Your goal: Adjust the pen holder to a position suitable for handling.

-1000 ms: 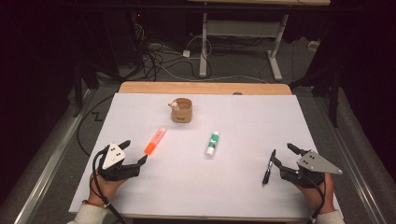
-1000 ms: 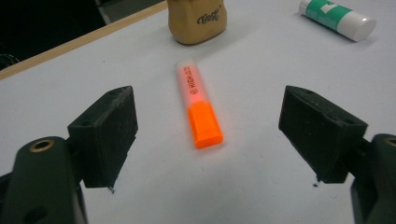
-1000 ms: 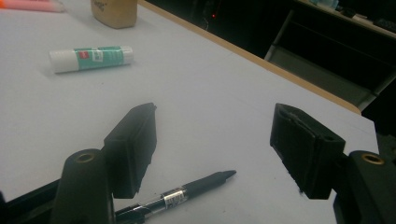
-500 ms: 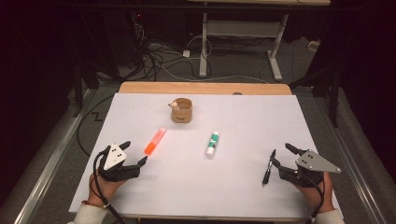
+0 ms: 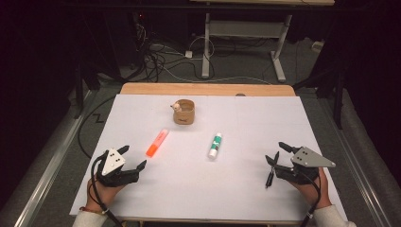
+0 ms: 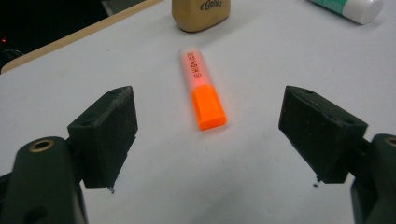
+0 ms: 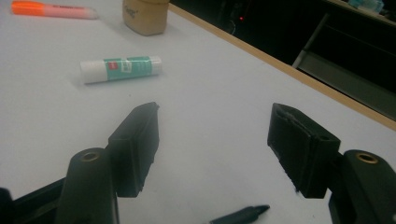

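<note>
An orange highlighter [image 5: 157,142] lies on the white table cover [image 5: 236,189], just ahead of my left gripper [image 5: 134,157]. In the left gripper view the highlighter [image 6: 201,88] lies past the open jaws of that gripper [image 6: 208,105], untouched. A black pen [image 5: 271,172] lies beside my right gripper [image 5: 274,151]. In the right gripper view the pen's tip [image 7: 240,215] shows low, below the jaws of that gripper [image 7: 215,121]. Those jaws have just been closing slightly, stand open and have nothing between them. A white and green glue stick [image 5: 215,145] lies mid-table.
A small tan cup [image 5: 184,112] with a little figure on its rim stands at the back middle, also in the right gripper view [image 7: 144,16]. A wooden table edge [image 5: 208,89] runs along the back. Beyond it are cables and a desk frame on the dark floor.
</note>
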`<act>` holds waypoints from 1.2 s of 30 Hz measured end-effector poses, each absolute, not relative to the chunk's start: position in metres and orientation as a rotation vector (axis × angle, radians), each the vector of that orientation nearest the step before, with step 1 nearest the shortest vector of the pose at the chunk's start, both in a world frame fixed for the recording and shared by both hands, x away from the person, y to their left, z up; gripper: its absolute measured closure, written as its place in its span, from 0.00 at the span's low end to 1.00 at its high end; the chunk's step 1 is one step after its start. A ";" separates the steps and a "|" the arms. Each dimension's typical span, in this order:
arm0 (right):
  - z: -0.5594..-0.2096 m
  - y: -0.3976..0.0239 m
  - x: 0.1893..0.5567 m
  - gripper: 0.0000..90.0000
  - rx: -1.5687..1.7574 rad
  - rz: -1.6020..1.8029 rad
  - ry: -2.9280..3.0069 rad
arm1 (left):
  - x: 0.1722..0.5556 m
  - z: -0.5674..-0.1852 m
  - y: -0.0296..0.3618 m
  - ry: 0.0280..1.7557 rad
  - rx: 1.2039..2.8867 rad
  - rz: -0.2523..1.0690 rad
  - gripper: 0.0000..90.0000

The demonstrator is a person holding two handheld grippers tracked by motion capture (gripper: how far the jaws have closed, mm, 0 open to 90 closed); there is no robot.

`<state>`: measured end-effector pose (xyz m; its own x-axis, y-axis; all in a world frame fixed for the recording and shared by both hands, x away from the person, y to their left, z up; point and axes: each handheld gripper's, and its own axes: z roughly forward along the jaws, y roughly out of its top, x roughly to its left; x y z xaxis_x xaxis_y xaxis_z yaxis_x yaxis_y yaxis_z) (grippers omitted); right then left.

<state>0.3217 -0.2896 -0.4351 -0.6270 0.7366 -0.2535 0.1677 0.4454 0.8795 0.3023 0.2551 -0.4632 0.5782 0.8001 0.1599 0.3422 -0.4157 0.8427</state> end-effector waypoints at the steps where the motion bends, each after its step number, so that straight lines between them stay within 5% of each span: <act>1: -0.434 -0.288 0.323 0.39 0.748 1.168 2.074 | 0.302 -0.463 0.256 0.913 1.998 0.719 0.21; 36: -0.419 -0.228 0.362 0.37 0.643 1.267 2.222 | 0.299 -0.462 0.257 0.894 2.021 0.735 0.21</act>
